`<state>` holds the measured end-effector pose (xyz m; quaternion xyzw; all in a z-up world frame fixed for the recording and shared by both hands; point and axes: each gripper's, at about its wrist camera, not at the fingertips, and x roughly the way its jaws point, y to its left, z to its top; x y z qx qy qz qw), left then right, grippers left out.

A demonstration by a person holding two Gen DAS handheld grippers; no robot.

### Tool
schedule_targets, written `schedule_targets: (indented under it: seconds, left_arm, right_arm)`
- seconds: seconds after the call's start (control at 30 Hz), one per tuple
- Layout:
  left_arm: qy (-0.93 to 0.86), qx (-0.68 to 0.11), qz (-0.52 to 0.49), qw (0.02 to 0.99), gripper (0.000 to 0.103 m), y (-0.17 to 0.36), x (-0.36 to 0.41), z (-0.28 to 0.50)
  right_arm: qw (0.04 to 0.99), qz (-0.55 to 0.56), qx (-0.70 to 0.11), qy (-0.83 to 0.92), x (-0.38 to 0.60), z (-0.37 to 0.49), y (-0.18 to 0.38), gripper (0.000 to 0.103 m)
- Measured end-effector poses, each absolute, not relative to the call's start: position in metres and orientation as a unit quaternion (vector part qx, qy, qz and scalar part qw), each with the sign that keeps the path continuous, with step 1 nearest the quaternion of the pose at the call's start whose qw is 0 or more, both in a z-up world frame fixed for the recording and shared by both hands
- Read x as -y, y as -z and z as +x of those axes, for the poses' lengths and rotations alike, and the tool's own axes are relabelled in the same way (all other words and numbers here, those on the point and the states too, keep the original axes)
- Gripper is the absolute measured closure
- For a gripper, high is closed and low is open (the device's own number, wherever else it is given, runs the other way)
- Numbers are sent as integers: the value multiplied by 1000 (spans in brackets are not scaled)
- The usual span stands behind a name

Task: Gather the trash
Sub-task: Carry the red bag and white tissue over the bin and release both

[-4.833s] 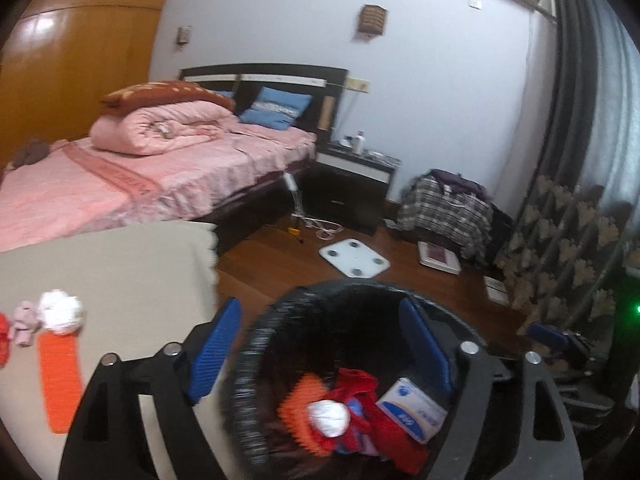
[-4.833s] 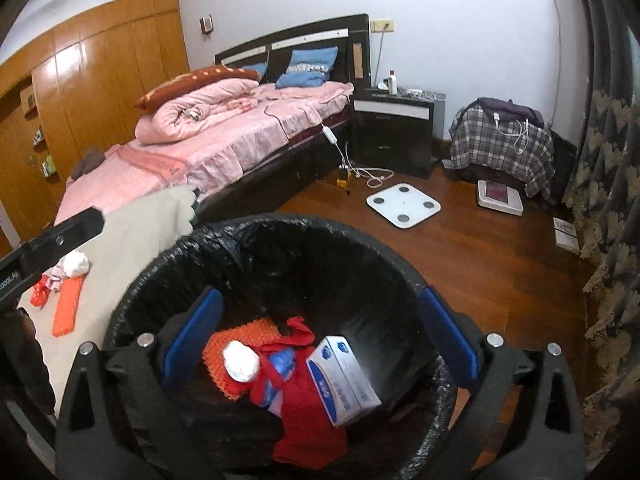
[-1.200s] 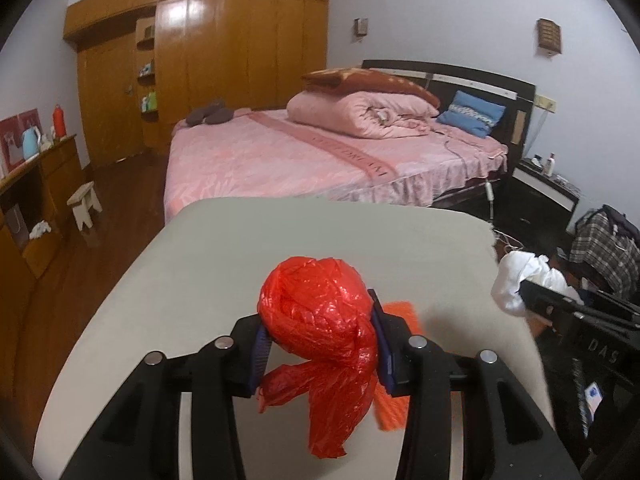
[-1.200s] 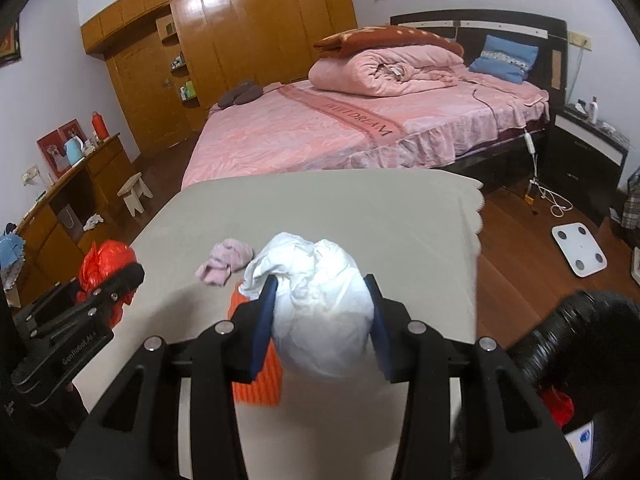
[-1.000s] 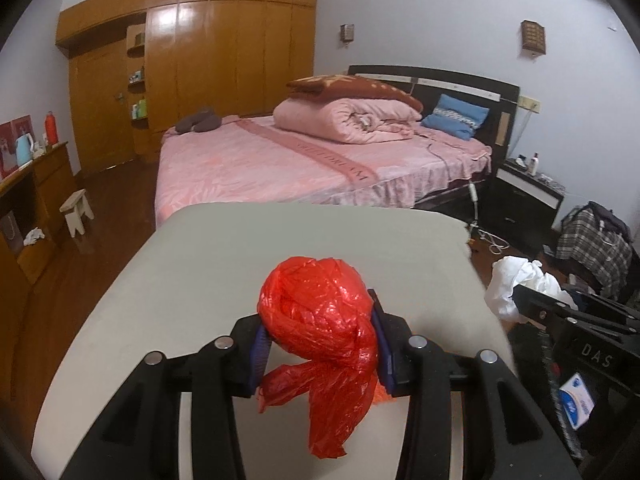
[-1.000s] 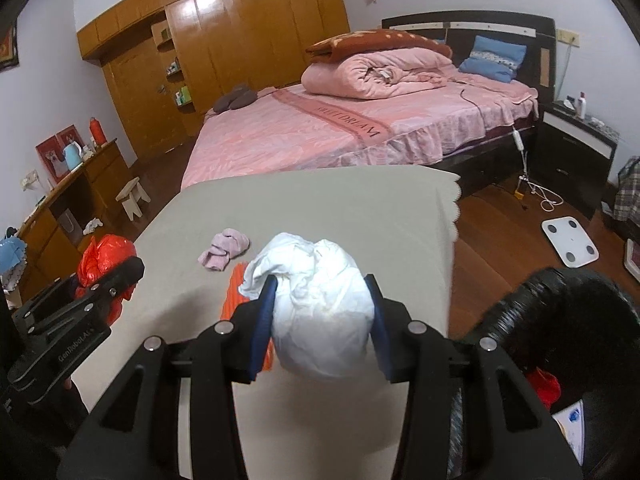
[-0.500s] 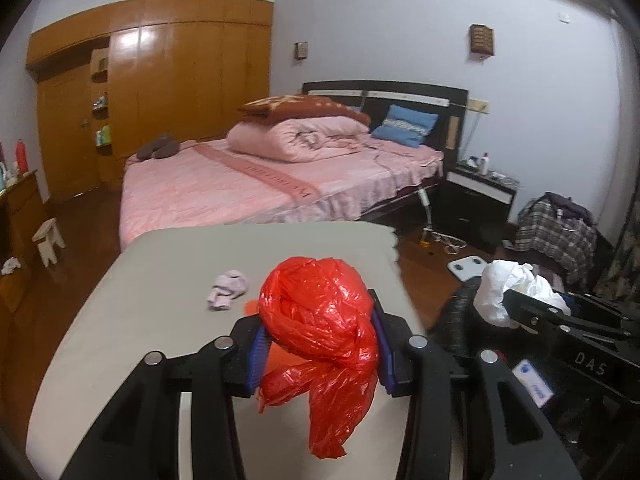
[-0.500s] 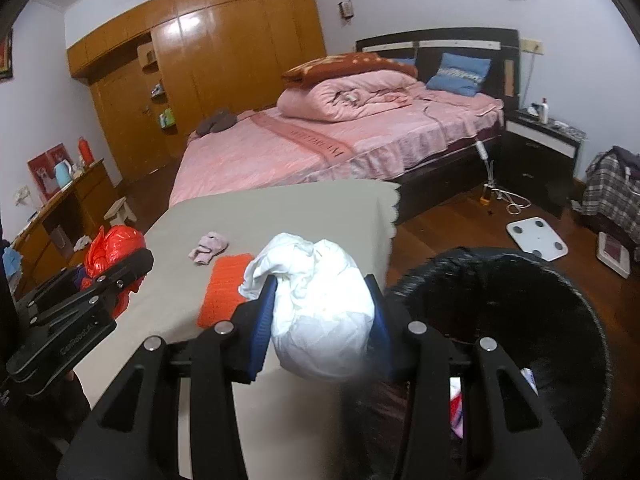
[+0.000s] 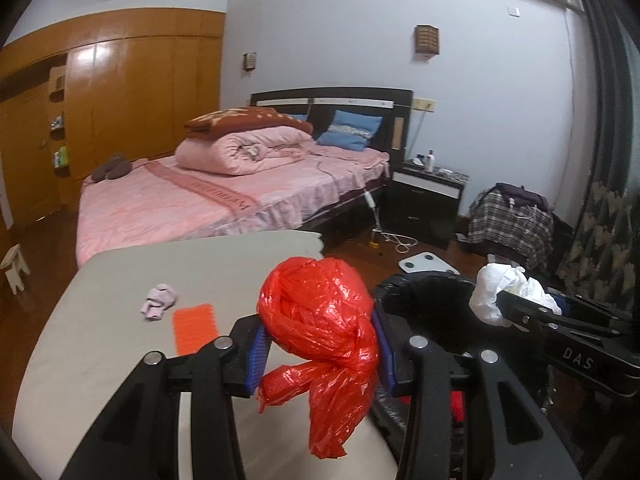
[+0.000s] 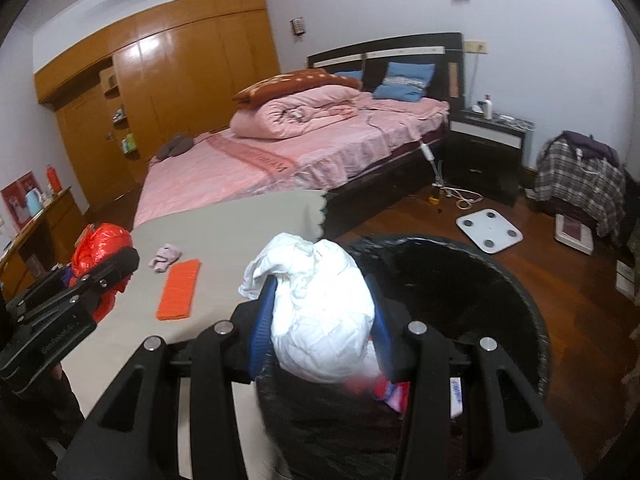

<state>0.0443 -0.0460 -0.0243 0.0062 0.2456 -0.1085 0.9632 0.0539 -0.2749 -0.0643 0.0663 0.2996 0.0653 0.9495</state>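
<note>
Right tool (image 10: 322,334) clamped on a white crumpled wad (image 10: 322,312), poised over the near rim of the black-lined trash bin (image 10: 520,292), which spreads from 12 to 4 o'clock of it. Left tool (image 9: 320,350) clamped on a red plastic bag (image 9: 320,320), above the tabletop (image 9: 224,264) edge, with the bin at its 3 o'clock. Inside the bin, some red and white litter already visible. Left on the tabletop at 10 o'clock of the right tool: an orange pad (image 10: 179,289) and, just beyond it, a small pink scrap (image 10: 165,257). Judged roughly past halfway: two pieces gripped and nearly ready to release, two more still to fetch.
</note>
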Motion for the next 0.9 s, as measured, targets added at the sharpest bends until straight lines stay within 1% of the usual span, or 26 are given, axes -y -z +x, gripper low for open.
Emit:
schedule_targets:
  seconds: [0.5,0.9]
  left_arm:
    - [180,-240,33,953,59,27,120,59]
    - [221,-257,41,940,59,42,176,95]
  right_arm:
    - [950,79,-303,-2,335,42,80,61]
    - [944,86,-317,17,370,56,104,60]
